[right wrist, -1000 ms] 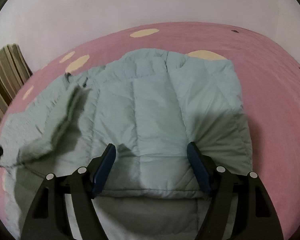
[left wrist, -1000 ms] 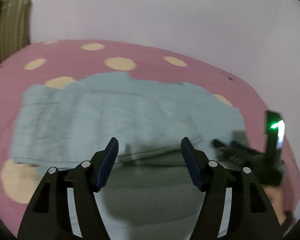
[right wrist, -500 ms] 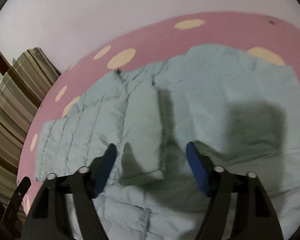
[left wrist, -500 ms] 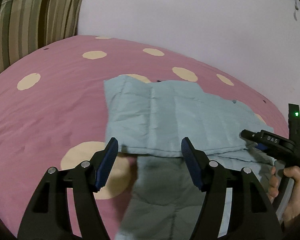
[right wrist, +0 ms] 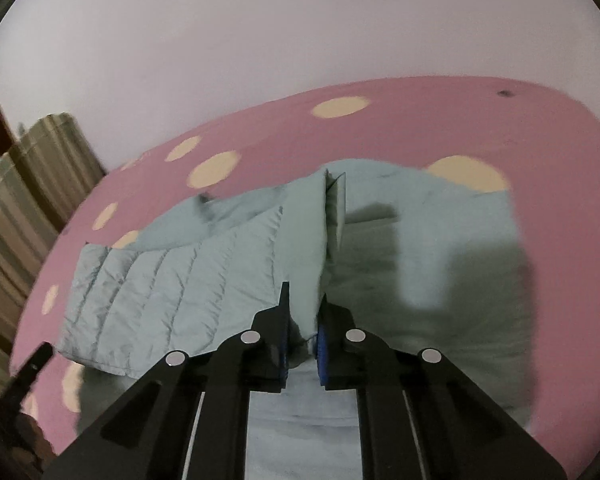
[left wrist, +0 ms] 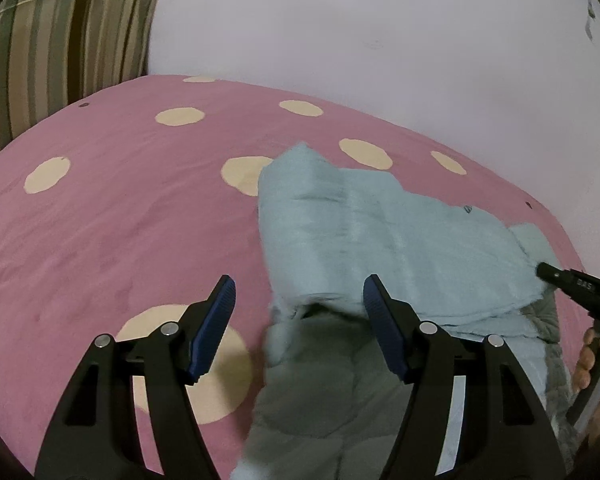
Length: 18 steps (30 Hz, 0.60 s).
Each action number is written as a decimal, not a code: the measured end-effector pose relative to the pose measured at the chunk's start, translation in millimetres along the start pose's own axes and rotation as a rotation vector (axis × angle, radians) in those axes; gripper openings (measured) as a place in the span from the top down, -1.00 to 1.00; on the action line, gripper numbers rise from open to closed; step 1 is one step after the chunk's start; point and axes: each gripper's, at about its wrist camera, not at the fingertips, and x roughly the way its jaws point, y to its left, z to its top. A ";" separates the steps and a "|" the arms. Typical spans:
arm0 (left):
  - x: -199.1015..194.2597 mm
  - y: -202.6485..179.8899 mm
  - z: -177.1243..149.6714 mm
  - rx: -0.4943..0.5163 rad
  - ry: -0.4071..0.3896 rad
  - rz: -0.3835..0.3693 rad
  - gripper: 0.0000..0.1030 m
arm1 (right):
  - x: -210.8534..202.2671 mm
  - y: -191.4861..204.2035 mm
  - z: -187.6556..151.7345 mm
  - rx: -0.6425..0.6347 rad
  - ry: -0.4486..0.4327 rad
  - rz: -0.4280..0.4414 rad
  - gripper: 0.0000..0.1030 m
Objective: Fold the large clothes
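Observation:
A pale blue quilted jacket (left wrist: 384, 236) lies on the pink spotted bed (left wrist: 112, 220). My left gripper (left wrist: 300, 316) is open and empty, hovering over the jacket's left edge, where a folded flap lifts off the lower layer. My right gripper (right wrist: 303, 336) is shut on a fold of the jacket (right wrist: 304, 248) and holds it raised above the rest of the garment. The right gripper's body and the hand holding it show in the left wrist view (left wrist: 580, 288) at the jacket's right side.
A striped cushion (left wrist: 60, 52) stands at the bed's far left corner, also in the right wrist view (right wrist: 32, 184). A plain pale wall (left wrist: 380, 24) runs behind the bed. The left gripper's tip shows at the right wrist view's lower left (right wrist: 32, 368).
My right gripper has closed on a fold of the jacket and lifted it. My left gripper has swung left towards the jacket's left edge and stays open.

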 end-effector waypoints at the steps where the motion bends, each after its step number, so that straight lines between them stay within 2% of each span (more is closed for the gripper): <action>1: 2.8 -3.1 0.9 0.004 0.004 -0.003 -0.29 | -1.9 -13.2 1.6 0.010 -0.005 -0.026 0.80; 8: 29.3 -34.4 6.6 0.064 0.039 -0.003 -0.29 | 5.1 -80.5 -4.3 0.096 0.047 -0.080 0.80; 13: 53.7 -41.0 3.5 0.084 0.089 0.025 -0.29 | 22.8 -96.6 -20.1 0.105 0.091 -0.092 0.80; 18: 68.3 -38.2 -0.2 0.087 0.129 0.048 -0.29 | 22.0 -98.3 -24.2 0.095 0.095 -0.085 0.76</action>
